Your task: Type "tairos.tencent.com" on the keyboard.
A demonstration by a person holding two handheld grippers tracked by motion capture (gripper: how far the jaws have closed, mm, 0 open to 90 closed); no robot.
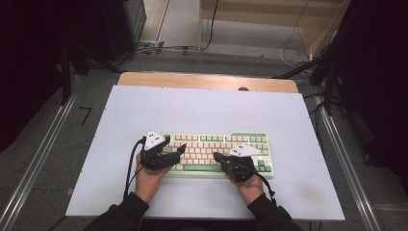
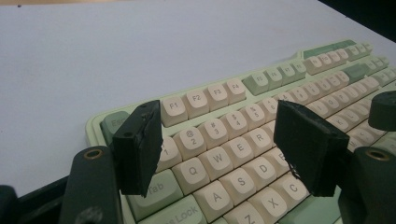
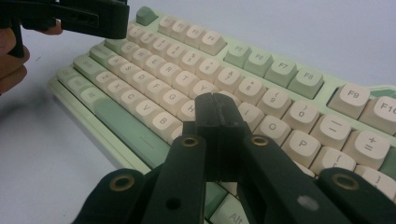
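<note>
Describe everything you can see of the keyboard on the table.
The keyboard is a compact one with a pale green case, cream letter and number keys and green modifier, function and space keys. It looks like plastic. It lies flat on the white table top, near the person's edge. The left gripper, jaws apart, hovers over its left keys; the right gripper, jaws shut, points at keys near the middle.
</note>
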